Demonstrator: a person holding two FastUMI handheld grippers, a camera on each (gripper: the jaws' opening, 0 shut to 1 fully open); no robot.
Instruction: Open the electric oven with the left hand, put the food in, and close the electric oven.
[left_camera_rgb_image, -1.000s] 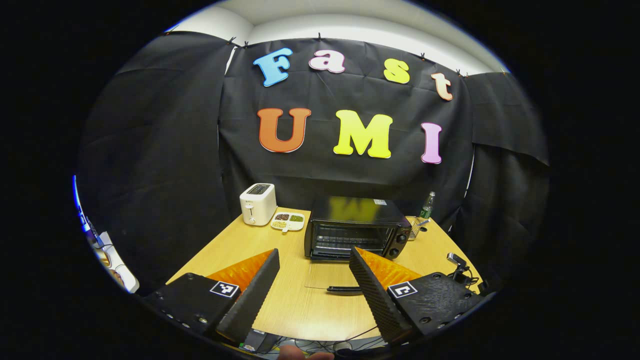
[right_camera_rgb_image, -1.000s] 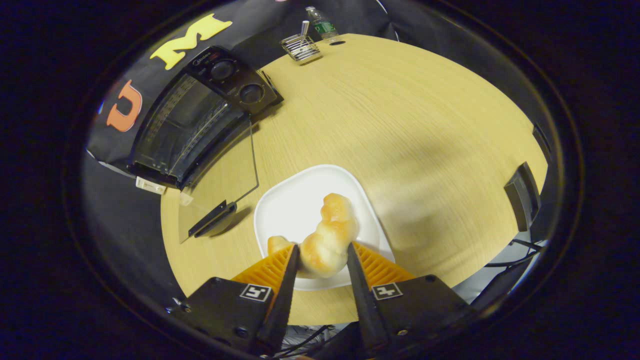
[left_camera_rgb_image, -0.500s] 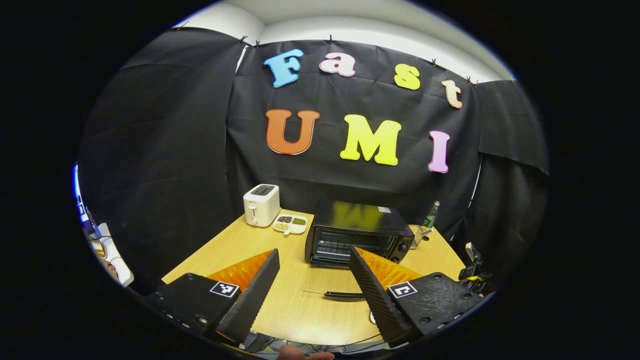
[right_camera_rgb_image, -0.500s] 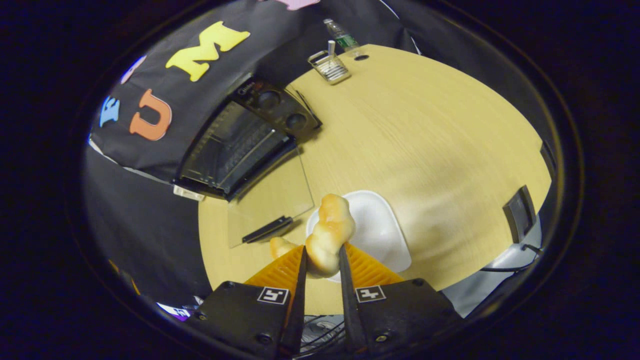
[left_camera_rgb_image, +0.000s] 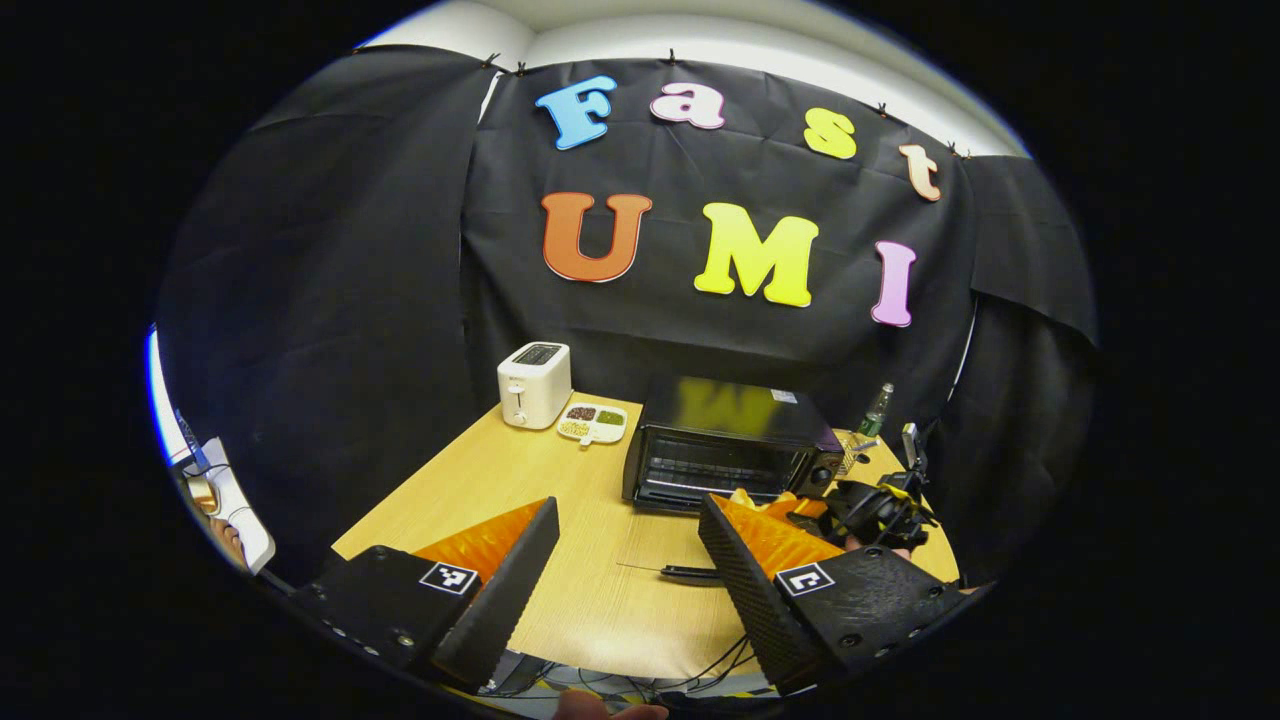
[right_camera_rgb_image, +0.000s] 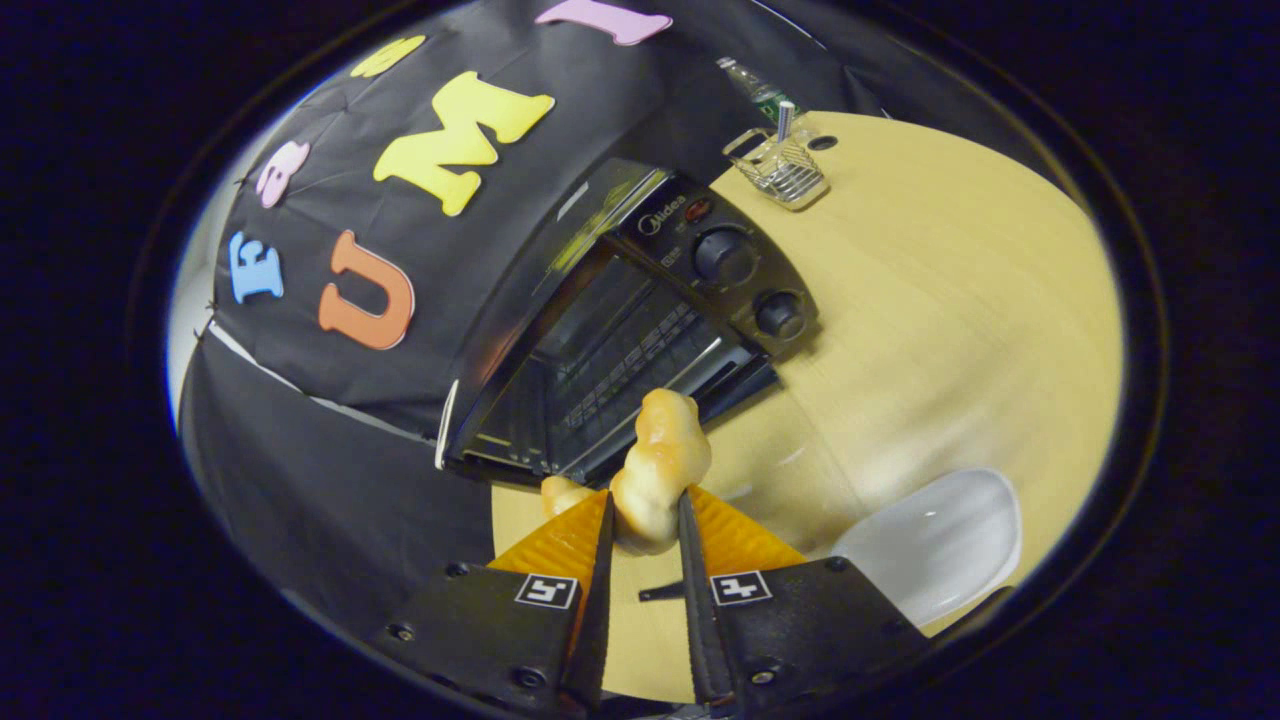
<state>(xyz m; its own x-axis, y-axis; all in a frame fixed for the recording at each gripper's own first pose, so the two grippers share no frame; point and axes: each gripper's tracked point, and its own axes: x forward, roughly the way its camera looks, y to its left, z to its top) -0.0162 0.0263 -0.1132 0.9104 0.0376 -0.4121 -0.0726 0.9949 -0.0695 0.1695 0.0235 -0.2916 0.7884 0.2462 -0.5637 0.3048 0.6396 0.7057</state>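
The right gripper (right_camera_rgb_image: 645, 520) pinches a bread roll (right_camera_rgb_image: 655, 468) between both fingers, holding it in the air just in front of the oven (right_camera_rgb_image: 620, 330), whose glass door (left_camera_rgb_image: 668, 545) lies folded down flat over the tabletop (right_camera_rgb_image: 940, 300). The oven's mouth stands open with its wire rack showing. A white plate (right_camera_rgb_image: 930, 545) sits on the tabletop to the right of the roll, with bare wood beyond it. The left gripper (left_camera_rgb_image: 625, 560) hangs spread apart, holding nothing, back from the door's handle edge. A toaster (left_camera_rgb_image: 535, 383) stands well apart at the far left corner. The oven's front bears writing; I leave it unread.
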